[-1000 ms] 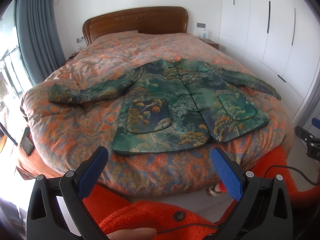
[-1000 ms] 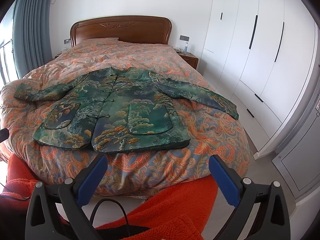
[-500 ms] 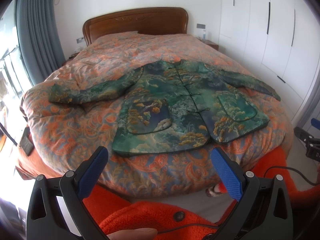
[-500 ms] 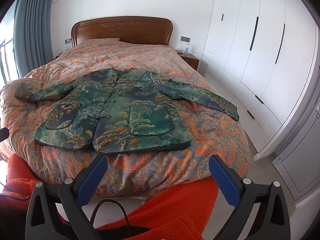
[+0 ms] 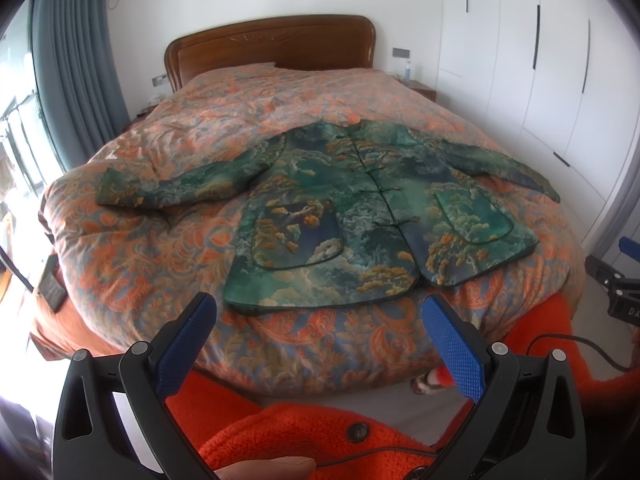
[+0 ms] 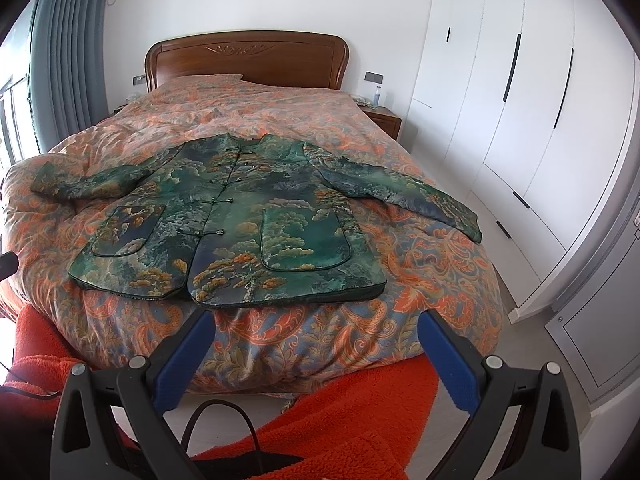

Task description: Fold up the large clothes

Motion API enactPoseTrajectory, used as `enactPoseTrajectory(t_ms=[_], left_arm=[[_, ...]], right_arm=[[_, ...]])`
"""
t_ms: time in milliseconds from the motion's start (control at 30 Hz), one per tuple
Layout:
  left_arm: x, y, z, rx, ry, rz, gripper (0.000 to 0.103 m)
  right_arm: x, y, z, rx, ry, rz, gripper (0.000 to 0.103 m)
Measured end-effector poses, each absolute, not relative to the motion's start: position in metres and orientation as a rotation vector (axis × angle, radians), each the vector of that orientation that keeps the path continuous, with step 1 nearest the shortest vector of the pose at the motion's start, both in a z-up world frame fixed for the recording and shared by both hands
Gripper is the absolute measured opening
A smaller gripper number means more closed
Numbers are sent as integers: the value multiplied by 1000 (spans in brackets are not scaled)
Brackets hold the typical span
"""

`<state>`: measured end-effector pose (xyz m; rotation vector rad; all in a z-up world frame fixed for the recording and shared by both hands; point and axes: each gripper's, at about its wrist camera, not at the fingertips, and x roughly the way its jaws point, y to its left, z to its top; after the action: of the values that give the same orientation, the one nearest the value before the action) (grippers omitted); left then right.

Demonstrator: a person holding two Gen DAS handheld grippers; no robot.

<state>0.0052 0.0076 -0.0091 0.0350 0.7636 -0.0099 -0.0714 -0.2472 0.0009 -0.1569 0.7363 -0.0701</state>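
Left wrist view: one green patterned jacket [image 5: 360, 216] is being shown lying flat and face up on one bed [image 5: 168, 248], which is covered by an orange floral quilt. Two sleeves are being held out sideways, one to each side, and two front pockets are being seen on the body. The left gripper [image 5: 320, 340] is being held above the foot of the bed with its two blue fingers [image 5: 188, 336] spread wide and nothing between them; the jacket's hem is lying just beyond the fingertips, not touched. One fingertip of a person and an orange fleece garment [image 5: 304, 432] are being seen at the bottom edge. In the right wrist view, the right gripper [image 6: 316, 344] is likewise being held spread and empty, with the same jacket [image 6: 248, 216] lying ahead of it, hem nearest, apart from the fingers. One wooden headboard [image 6: 248, 60] and one white wardrobe [image 6: 520, 92] are being seen behind.
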Motion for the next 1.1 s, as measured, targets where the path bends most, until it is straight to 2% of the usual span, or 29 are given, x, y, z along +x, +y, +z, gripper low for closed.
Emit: enactPoseTrajectory(t_ms=[1100], left_arm=[[5,9,-9,34,762,-11,103]], right_arm=[[-70,-249,-5,-147,750,-73,103]])
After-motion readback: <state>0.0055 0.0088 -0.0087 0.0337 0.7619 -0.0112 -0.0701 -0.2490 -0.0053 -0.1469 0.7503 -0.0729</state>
